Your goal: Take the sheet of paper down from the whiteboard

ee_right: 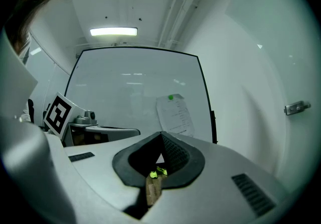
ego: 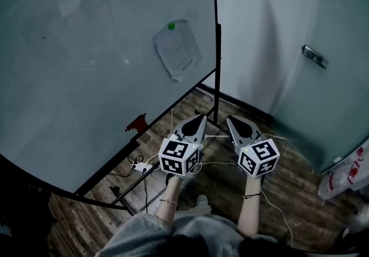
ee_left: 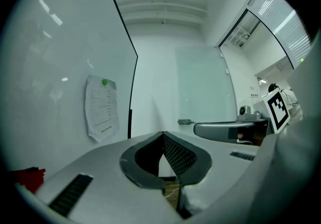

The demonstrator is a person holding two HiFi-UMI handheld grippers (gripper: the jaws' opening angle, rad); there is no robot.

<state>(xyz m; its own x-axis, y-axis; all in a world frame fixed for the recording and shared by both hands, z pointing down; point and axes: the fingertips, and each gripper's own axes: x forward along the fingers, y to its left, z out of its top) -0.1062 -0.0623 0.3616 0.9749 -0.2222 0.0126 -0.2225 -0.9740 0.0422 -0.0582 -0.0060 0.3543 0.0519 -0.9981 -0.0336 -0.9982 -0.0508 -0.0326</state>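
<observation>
A printed sheet of paper (ego: 177, 48) hangs on the whiteboard (ego: 86, 65) near its right edge, held by a green magnet (ego: 170, 26) at its top. The left gripper view shows the sheet (ee_left: 102, 107) ahead to the left; the right gripper view has the sheet (ee_right: 175, 114) ahead, right of centre. My left gripper (ego: 202, 117) and right gripper (ego: 229, 118) are side by side below the sheet, well short of it, pointing toward the board's lower right corner. Both have their tips together, with nothing held in the left gripper (ee_left: 163, 133) or the right gripper (ee_right: 161, 133).
The whiteboard stands on a black frame (ego: 218, 60) over a wood floor with loose cables (ego: 138, 166). A red eraser (ego: 136, 123) sits at its lower edge. A glass door with a metal handle (ego: 314, 56) is to the right; a white bag (ego: 349, 174) lies on the floor.
</observation>
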